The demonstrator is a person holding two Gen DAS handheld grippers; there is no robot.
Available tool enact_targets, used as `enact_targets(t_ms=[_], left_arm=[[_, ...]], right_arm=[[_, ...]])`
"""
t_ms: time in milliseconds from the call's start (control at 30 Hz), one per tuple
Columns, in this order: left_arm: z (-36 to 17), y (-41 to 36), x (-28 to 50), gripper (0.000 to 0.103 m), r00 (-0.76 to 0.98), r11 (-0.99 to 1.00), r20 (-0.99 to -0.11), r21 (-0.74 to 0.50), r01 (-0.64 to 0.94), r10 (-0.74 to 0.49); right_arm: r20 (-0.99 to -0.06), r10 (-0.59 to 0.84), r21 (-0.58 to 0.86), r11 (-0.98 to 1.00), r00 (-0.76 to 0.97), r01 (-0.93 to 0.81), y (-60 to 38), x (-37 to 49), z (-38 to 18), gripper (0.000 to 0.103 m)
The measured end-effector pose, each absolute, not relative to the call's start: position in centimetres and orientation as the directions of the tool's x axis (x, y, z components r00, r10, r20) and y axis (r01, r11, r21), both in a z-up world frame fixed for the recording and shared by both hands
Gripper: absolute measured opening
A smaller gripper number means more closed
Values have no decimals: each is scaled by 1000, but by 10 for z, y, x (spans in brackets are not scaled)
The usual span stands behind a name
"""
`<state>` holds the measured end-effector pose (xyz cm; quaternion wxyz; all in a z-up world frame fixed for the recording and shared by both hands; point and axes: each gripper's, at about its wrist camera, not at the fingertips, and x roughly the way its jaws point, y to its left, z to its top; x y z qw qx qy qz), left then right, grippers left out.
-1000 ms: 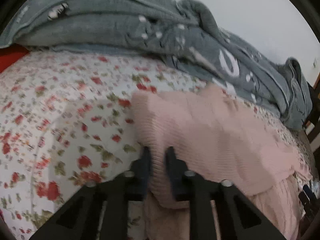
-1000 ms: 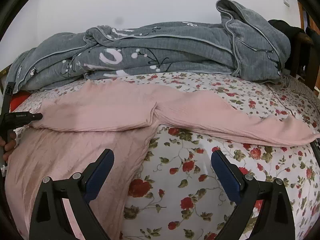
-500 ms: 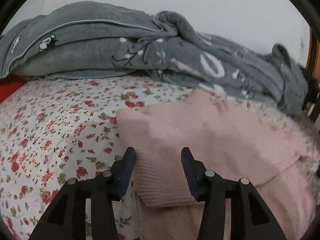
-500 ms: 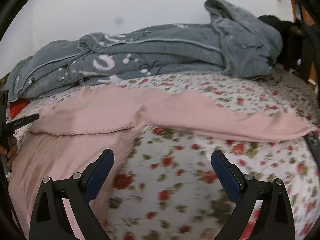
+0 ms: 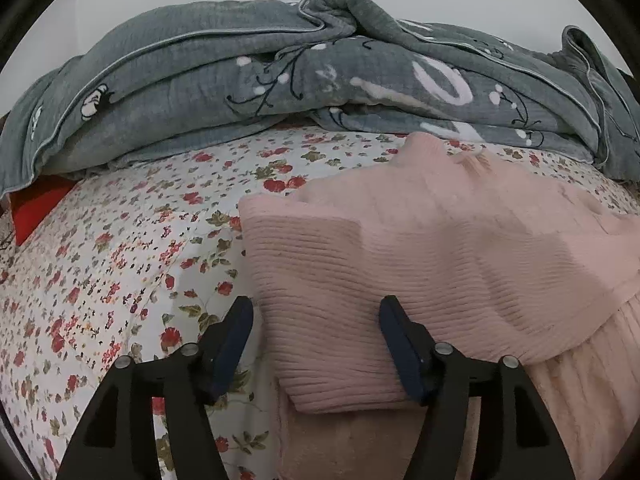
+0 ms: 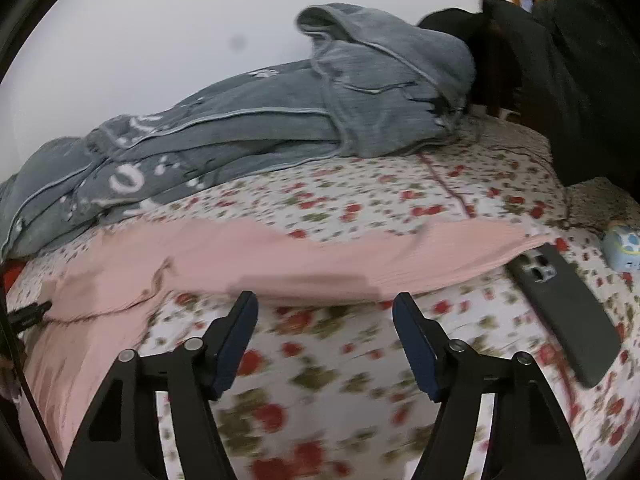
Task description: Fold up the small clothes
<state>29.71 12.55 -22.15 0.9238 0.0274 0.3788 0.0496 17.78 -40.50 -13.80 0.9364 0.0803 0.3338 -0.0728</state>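
Lying on the floral bed point(image 5: 120, 248), the pink ribbed garment point(image 5: 400, 248) has a folded layer between the left gripper's point(image 5: 316, 344) fingers, just opened and spread apart, not pinching. The right gripper's point(image 6: 324, 344) fingers, just narrowing yet still spread, hold nothing; the blurred long pink part, perhaps a sleeve point(image 6: 360, 256), stretches just beyond them.

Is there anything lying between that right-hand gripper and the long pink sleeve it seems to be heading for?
Nothing visible. Only bare floral bedsheet separates the right gripper, jaws apart, from the pink sleeve. A dark phone lies off to the right, by the sleeve's end, out of the path.
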Motion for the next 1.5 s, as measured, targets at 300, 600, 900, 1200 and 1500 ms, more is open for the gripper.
enact_targets(t_ms=[300, 600, 900, 1200, 1500], left_arm=[[-221, 119, 296, 69, 710, 987, -688, 140, -75, 152], [-222, 120, 297, 71, 707, 988, -691, 134, -76, 148], [-223, 121, 297, 71, 704, 989, -695, 129, -73, 143], [-223, 121, 298, 71, 705, 990, -696, 124, -70, 137], [-218, 139, 289, 80, 720, 998, -693, -8, -60, 38]], right_arm=[[-645, -136, 120, 954, 752, 275, -467, 184, -148, 66], [-680, -82, 208, 932, 729, 298, -498, 194, -168, 66], [-697, -91, 213, 921, 711, 327, -511, 218, -169, 58], [-660, -163, 139, 933, 733, 332, -501, 221, -158, 7], [-543, -220, 27, 960, 810, 279, -432, 226, -89, 6]])
